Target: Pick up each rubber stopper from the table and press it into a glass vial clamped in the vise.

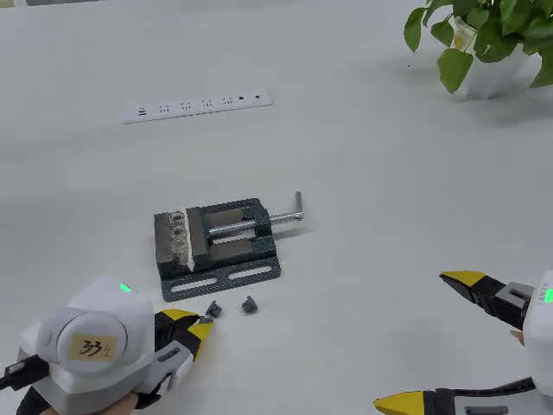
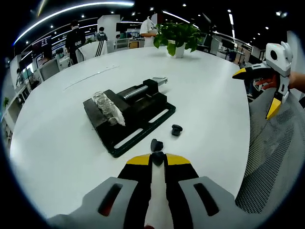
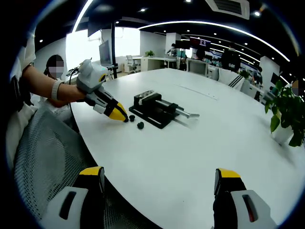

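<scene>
Left gripper [image 1: 197, 322] sits low at my near left, its yellow-tipped jaws drawn together. In the left gripper view [image 2: 157, 160] they pinch a small dark rubber stopper [image 2: 157, 157] right at the tips.

Just ahead of those tips I see two loose stoppers on the white table [image 1: 389, 173]. The nearer one [image 1: 213, 308] lies just beyond the jaws and the other [image 1: 250, 304] a little to its right; they are apart from each other and both lie on the near side of the vise base. The right gripper view shows the same pair [image 3: 132, 118] [image 3: 140, 125] next to the left gripper's tip [image 3: 123, 117].

The dark metal bench vise [image 1: 233, 251] stands flat mid-table, its silver screw and handle pointing right. The clear glass vials [image 1: 178, 232] are clamped upright in a row between its jaws at the left end, mouths open; the left gripper view shows them as a glassy cluster [image 2: 108, 107].

My right gripper [image 1: 429, 340] hangs at the near right, well away from the vise, with its jaws spread wide and nothing between them [image 3: 159, 172].

A white power strip [image 1: 197, 106] lies beyond the vise, and a green potted plant [image 1: 484, 35] stands at the far right corner.
</scene>
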The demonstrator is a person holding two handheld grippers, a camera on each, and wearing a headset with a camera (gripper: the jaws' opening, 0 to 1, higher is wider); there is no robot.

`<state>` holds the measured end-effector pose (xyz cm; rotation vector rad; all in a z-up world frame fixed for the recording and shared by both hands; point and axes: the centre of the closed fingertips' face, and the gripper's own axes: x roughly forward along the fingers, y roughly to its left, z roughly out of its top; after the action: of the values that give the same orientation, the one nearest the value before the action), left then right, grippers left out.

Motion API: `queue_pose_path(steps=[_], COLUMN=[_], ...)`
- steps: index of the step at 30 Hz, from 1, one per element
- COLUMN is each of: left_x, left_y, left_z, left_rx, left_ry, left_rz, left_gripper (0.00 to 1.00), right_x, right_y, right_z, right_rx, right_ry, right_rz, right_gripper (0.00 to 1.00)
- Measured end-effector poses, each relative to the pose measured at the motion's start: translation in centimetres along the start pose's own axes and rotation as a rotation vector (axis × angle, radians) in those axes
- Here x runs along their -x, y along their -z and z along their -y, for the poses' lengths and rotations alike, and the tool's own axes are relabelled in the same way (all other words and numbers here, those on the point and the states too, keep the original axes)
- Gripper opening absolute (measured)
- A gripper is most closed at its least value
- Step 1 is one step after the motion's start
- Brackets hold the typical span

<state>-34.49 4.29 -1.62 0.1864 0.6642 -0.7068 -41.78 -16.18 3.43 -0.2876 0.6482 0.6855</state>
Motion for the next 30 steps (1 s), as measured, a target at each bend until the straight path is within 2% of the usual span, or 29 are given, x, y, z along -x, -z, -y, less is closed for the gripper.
queue_pose_path(steps=[8,18,24,26,30], left_x=[0.4,0.7,1.0,1.0,1.3], left_y=[0.2,0.5,0.5,0.4,0.2], left_z=[0.1,-0.2,0.2,0.3,0.7], left_rx=[0.011,-0.020,-0.036,-0.069,-0.182], left_ry=[-0.002,-0.006,0.005,0.012,0.050], left_rz=[-0.007,-0.014,-0.016,-0.014,-0.015], left_gripper=[0.04,0.02,0.01,0.01,0.01], right_x=[0.0,0.0,-0.1,-0.1,-0.2], right_y=[0.0,0.0,0.1,0.0,0.0], right_z=[-0.1,-0.2,-0.2,-0.2,-0.4], right_rx=[0.004,0.005,0.009,0.009,0.017], right_ry=[0.000,0.000,-0.002,-0.004,-0.015], right_rz=[0.000,0.000,-0.001,0.001,0.001], right_gripper=[0.95,0.95,0.95,0.95,0.94])
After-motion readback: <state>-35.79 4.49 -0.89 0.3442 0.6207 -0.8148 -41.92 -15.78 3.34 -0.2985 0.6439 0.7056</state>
